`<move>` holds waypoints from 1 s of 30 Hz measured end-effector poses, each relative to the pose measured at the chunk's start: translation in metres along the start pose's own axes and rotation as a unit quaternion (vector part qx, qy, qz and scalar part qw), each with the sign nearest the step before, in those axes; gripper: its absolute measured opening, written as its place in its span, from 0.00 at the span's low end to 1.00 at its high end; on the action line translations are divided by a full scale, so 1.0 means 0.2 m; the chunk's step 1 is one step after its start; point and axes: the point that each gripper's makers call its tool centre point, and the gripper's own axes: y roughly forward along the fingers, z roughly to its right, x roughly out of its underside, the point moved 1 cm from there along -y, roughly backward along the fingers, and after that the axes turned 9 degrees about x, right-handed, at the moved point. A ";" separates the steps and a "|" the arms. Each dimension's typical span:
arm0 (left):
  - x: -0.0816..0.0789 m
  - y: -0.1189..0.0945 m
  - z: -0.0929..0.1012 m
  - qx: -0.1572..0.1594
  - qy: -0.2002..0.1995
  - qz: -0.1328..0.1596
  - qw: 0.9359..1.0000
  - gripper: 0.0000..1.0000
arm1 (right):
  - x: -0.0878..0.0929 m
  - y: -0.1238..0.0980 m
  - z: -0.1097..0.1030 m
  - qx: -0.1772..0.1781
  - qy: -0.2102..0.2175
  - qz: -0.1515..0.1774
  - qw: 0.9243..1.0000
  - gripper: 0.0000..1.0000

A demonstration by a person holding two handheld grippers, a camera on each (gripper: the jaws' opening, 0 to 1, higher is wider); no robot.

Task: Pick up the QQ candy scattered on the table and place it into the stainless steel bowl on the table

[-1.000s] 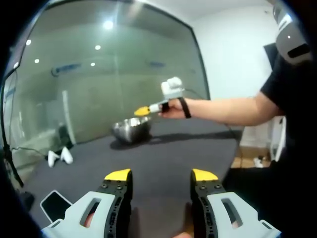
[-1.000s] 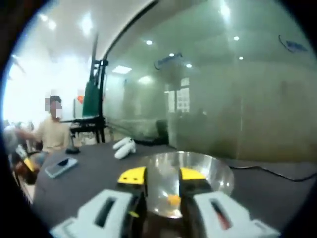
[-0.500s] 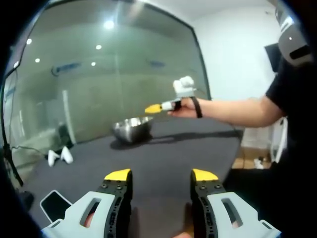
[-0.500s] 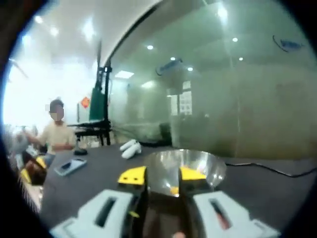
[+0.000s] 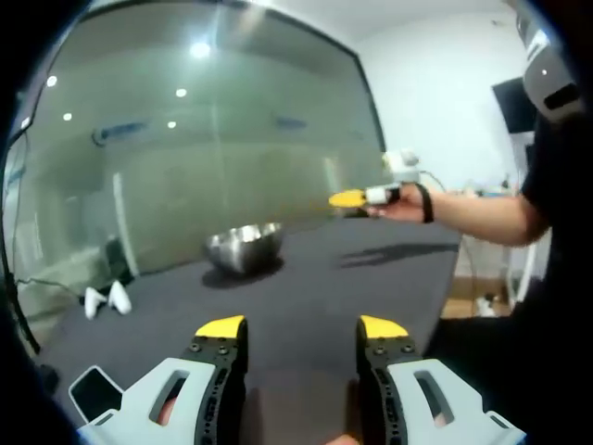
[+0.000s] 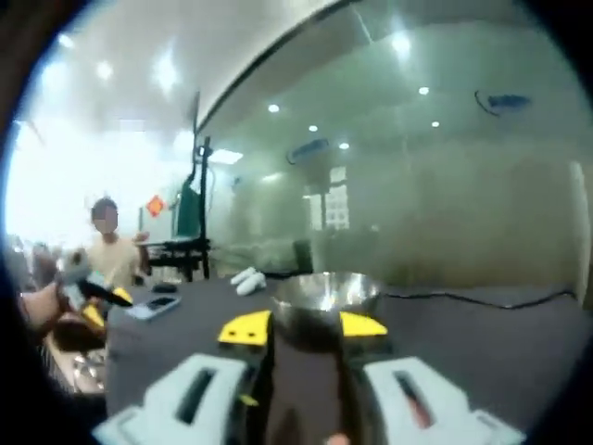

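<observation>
My left gripper (image 5: 301, 326) hangs low over the dark table (image 5: 306, 287), and its two yellow-tipped jaws stand apart with nothing between them. Across the table sits the stainless steel bowl (image 5: 245, 247), well away from my left gripper. Over to the right I see my right gripper (image 5: 352, 197) up in the air above the table, held in my hand (image 5: 400, 206), past the bowl and not over it. In the right gripper view, my right gripper's (image 6: 304, 325) jaws also stand apart and hold nothing. The bowl (image 6: 326, 295) is just in front of them, seen from the side, so I cannot see any QQ candy in it. Two small white things (image 5: 102, 298) lie near the glass wall (image 5: 204, 148), and a phone (image 5: 95, 392) lies flat near the table's edge by my left gripper. A person (image 6: 109, 255) sits far off on the left of the right gripper view.
</observation>
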 end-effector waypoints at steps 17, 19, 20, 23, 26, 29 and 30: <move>-0.01 0.05 0.02 -0.002 0.001 0.001 1.000 0.48 | 0.26 -0.36 -0.01 0.025 0.039 -0.029 0.999 0.28; -0.01 0.05 0.02 -0.002 0.000 0.001 1.000 0.48 | 0.27 -0.37 0.00 0.028 0.039 -0.031 0.998 0.28; -0.01 0.04 0.01 -0.003 0.001 0.001 1.000 0.48 | 0.27 -0.37 0.00 0.029 0.039 -0.031 0.998 0.28; -0.04 0.02 -0.01 -0.014 -0.004 0.016 1.000 0.48 | 0.25 -0.37 0.01 0.031 0.043 -0.027 0.998 0.28; -0.06 0.02 -0.02 -0.017 -0.002 0.025 1.000 0.47 | 0.23 -0.36 -0.01 0.029 0.037 -0.025 0.999 0.28; -0.07 0.03 -0.01 -0.013 -0.003 0.028 1.000 0.47 | 0.22 -0.35 -0.03 0.021 0.023 -0.027 0.999 0.28; -0.06 0.04 -0.01 -0.013 -0.002 0.025 1.000 0.47 | 0.22 -0.35 -0.04 0.017 0.018 -0.028 0.999 0.28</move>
